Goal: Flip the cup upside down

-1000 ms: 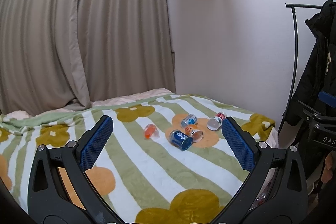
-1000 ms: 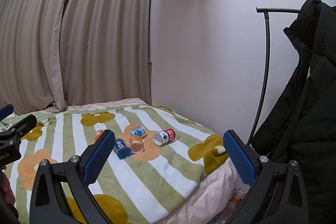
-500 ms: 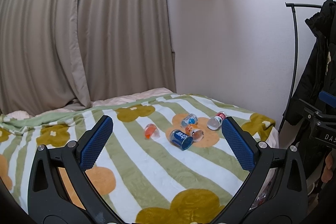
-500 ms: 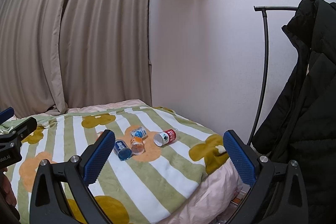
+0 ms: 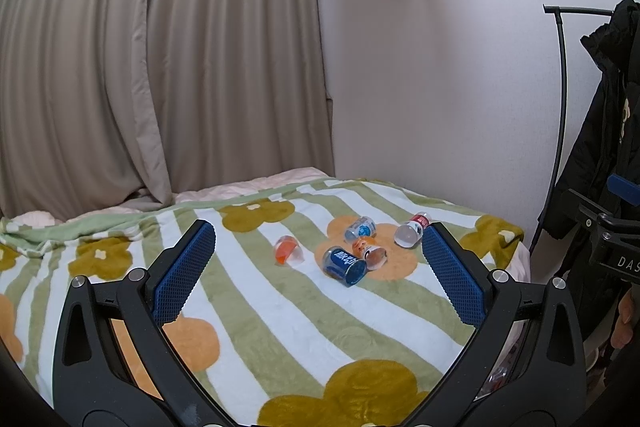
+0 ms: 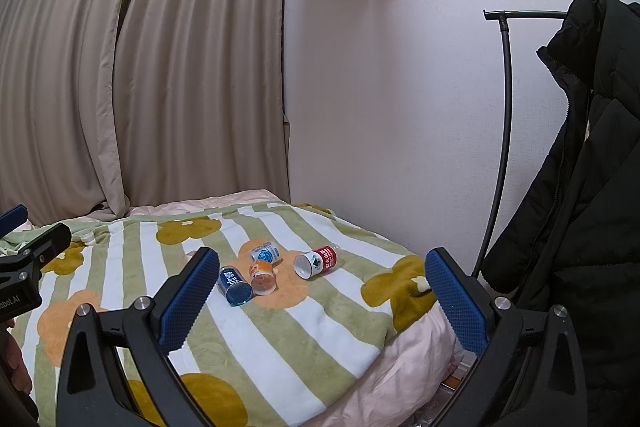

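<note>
five small cups lie tipped on their sides on a bed covered with a striped green-and-white flowered blanket (image 5: 248,311), clustered toward the bed's far right corner, near the white wall (image 5: 432,87). four of them sit on or at an orange flower print: a dark blue cup (image 5: 345,261) with its mouth toward the near edge, an orange cup (image 5: 370,253) touching it on the right, a light blue cup (image 5: 360,227) just behind them, and a red-and-white cup (image 5: 411,231) a little apart toward the right edge of the bed. a fifth, clear cup with an orange band (image 5: 289,250) lies apart to the left of the cluster on a white stripe.

the left hand-held gripper (image 5: 318,269) hovers above the near part of the bed, its blue-padded fingers (image 5: 185,271) spread wide with nothing between them, well short of the cups. the right hand-held gripper (image 6: 322,297) is likewise spread wide and empty, over the near right corner of the bed, with the dark blue cup (image 6: 234,287), orange cup (image 6: 262,278), light blue cup (image 6: 265,252) and red-and-white cup (image 6: 316,262) seen beyond its fingers.

beige curtains (image 5: 140,67) hang behind the head of the bed. a black coat (image 6: 580,187) hangs on a thin black rack (image 6: 505,115) beside the bed's right edge.
</note>
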### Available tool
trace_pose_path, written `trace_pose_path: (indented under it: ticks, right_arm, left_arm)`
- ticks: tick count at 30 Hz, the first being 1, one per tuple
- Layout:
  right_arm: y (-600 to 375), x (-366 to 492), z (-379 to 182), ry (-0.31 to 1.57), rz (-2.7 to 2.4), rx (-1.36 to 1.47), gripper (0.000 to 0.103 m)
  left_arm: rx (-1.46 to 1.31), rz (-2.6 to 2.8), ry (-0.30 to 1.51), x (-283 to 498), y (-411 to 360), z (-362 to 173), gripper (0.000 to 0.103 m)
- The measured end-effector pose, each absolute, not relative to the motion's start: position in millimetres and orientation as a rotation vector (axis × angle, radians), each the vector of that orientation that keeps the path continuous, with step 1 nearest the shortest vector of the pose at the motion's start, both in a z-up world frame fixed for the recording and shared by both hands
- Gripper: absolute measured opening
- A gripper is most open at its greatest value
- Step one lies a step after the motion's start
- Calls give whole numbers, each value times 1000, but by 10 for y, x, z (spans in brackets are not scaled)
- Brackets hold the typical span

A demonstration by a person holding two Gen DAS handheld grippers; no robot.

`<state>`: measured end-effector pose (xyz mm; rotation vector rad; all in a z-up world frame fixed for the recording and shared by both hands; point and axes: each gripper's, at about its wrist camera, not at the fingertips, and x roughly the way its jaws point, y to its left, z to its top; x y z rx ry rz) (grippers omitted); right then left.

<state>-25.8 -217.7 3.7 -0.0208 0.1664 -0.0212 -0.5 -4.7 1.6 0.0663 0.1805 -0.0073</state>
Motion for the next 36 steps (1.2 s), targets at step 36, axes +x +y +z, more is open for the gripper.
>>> trace_pose_path:
  ticks: [36]
  right_arm:
    - [-2175, -275, 54, 161, -22, -22, 103]
  left_arm:
    - [80, -30, 172, 1, -104, 66, 103]
